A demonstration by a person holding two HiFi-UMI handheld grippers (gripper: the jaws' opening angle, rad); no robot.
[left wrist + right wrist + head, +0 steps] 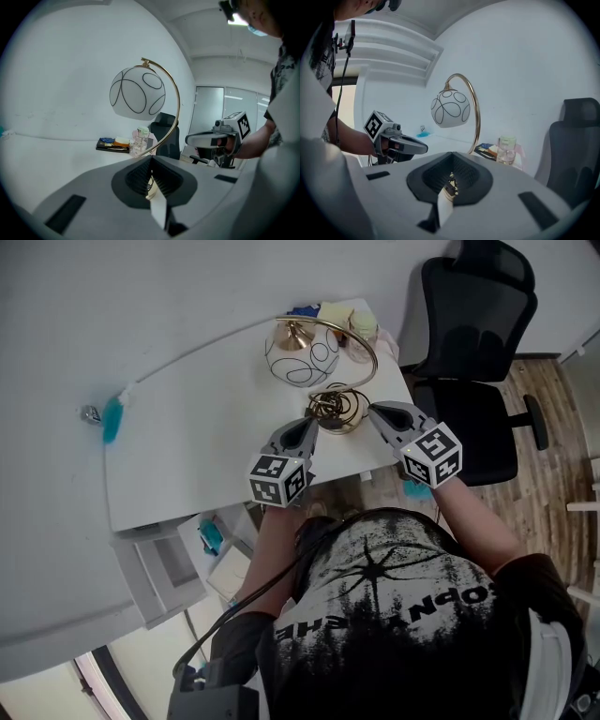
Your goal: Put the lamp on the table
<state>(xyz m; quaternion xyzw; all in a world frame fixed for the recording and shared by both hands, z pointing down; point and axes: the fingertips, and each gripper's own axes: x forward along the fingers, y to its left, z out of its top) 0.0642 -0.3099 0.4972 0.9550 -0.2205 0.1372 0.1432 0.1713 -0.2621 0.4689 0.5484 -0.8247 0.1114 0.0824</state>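
Observation:
The lamp has a white globe shade (302,354) with black loops, hung from a gold arc over a gold wire base (337,409). The base is on the white table (187,456), close to its near edge. My left gripper (311,426) is at the base's left side and my right gripper (373,412) at its right side. Each is shut on the base, with gold wire showing between the jaws in the left gripper (151,161) view and the right gripper (452,158) view. The shade (137,91) hangs above and ahead of both, also in the right gripper view (450,109).
A black office chair (473,324) stands right of the table. A book and a clear cup (506,150) sit at the table's far corner. A blue object (112,418) lies at the table's left end. Drawers (169,568) stand below the near edge.

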